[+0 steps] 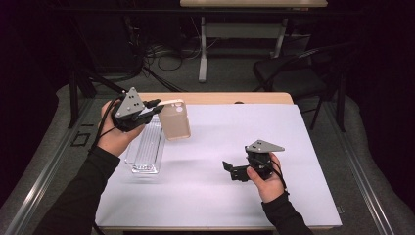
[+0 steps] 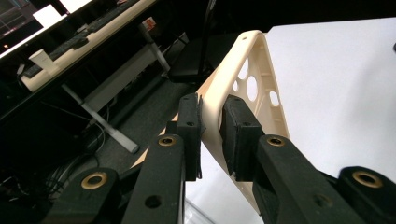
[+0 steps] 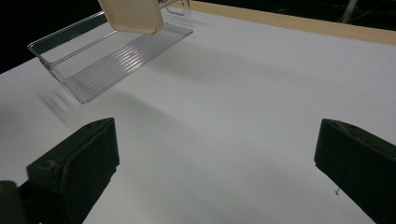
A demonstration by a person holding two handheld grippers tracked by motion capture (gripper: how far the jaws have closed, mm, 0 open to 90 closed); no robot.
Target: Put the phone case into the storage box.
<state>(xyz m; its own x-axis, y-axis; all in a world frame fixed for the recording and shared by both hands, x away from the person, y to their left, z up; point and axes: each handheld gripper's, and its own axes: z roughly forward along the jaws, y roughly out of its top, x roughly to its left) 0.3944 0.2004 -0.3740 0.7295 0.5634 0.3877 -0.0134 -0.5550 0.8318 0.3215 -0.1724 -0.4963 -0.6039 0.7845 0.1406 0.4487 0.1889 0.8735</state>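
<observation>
High view: the left gripper [image 1: 155,108] holds a beige phone case [image 1: 174,120] in the air, just above the far end of a clear tray [image 1: 145,147] that lies on the white counter [image 1: 235,147]. From the left gripper view, the fingers [image 2: 189,135] are clenched on one thin side wall of the case [image 2: 247,88], near a corner, with most of the case reaching out beyond the fingertips and its camera holes up ahead. The right gripper [image 1: 234,171] rests low over the counter, well apart from the case; its fingers [image 3: 79,161] stand wide, released, with nothing between them but bare counter [image 3: 233,116]. From the right gripper view the tray [image 3: 116,56] lies well ahead of those fingers and the case's lower corner [image 3: 133,16] hangs over it.

Risks, as I judge them: the grip is on a narrow, soft edge, so the case could pivot between the pads or slip out if the hand swings or tilts fast. Because the case hangs so far past the fingers, its free end may catch the tray's rim on the way down and shove or tip the light tray, which nothing is steadying. Let go too high or tilted, the case could bounce off the ribbed floor and land outside the tray.
</observation>
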